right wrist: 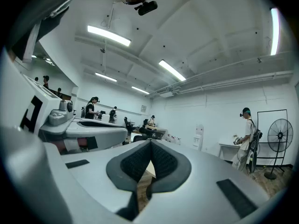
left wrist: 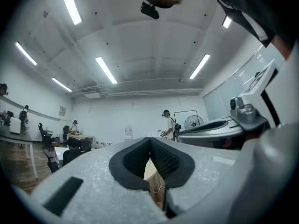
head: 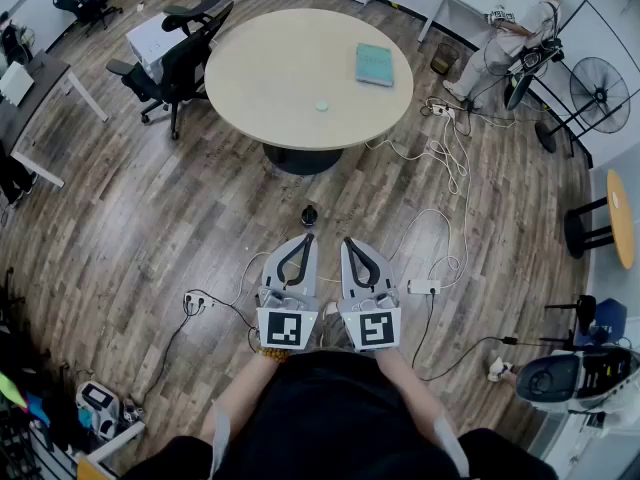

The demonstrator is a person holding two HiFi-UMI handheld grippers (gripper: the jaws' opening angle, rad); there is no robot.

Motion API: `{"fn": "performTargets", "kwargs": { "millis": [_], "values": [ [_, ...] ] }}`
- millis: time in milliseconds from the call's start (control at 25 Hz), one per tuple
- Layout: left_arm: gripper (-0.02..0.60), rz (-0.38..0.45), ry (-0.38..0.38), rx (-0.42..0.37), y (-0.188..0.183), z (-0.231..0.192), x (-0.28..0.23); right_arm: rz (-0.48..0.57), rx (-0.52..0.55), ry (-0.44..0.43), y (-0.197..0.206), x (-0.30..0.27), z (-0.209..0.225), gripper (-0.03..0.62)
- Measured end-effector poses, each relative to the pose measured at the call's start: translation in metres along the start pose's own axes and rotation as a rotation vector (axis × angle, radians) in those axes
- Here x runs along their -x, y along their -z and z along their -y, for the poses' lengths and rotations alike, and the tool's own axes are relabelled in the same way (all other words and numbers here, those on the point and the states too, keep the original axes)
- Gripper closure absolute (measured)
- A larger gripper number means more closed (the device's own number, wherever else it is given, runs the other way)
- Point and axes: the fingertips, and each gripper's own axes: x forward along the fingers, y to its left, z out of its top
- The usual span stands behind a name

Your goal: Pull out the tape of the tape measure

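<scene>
On the round beige table (head: 270, 78) ahead lies a small pale green round thing (head: 321, 106), too small to tell as the tape measure. Both grippers are held side by side close to my body, level, above the wooden floor and well short of the table. My left gripper (head: 307, 238) is shut with nothing in it; in the left gripper view its black pads (left wrist: 161, 160) meet at the tip (left wrist: 150, 138). My right gripper (head: 348, 241) is also shut and empty, its tips (right wrist: 150, 141) touching. No tape is visible in either gripper view.
A teal book (head: 375, 64) lies on the table's right side. Black office chairs (head: 178, 63) stand to its left. Cables and a power strip (head: 423, 287) run over the floor; a small black object (head: 309, 214) sits ahead of the grippers. A person (head: 510, 38) and a fan (head: 594, 83) are at the back right.
</scene>
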Motion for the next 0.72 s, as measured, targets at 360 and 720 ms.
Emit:
{"fn": "performTargets", "kwargs": {
  "millis": [360,720],
  "values": [
    [0.575,-0.037,-0.035,0.008,0.011,0.015,-0.037,0.006,-0.058,0.007,0.018,-0.011,0.047,0.594],
    [0.575,-0.102,-0.105,0.014,0.026,0.026,-0.098,-0.017,-0.083,-0.057,0.04,-0.03,0.111,0.593]
  ]
}}
